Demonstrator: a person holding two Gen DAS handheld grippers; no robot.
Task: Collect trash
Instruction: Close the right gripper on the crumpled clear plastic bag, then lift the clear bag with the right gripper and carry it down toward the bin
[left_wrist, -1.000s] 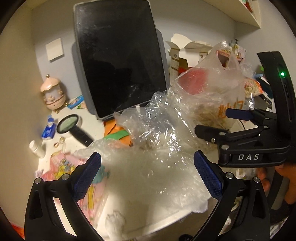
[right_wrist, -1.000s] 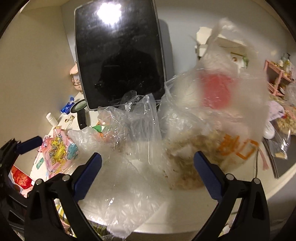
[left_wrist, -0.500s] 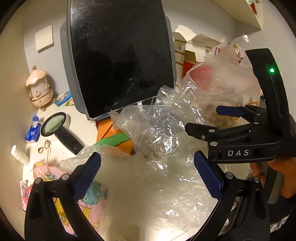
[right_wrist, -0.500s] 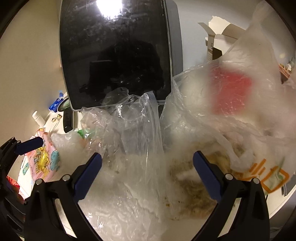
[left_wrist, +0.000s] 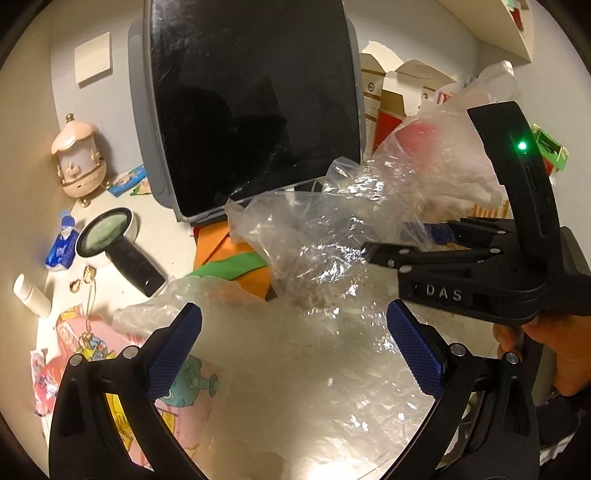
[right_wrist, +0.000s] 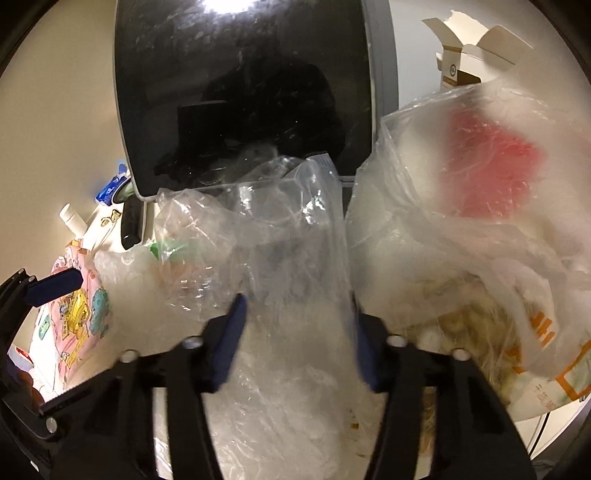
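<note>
A crumpled clear plastic bag lies on the desk beside a fuller, food-filled bag.

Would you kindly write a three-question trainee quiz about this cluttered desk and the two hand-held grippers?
1. True or false: the left hand-held gripper stands wide open.
2. What lies between the right hand-held gripper's fingers: A) magnifying glass, B) clear plastic bag, C) white bottle?
3. Fill in: the dark screen stands ___ the crumpled plastic.

Key: 1 true; 2 B; 3 behind.
</note>
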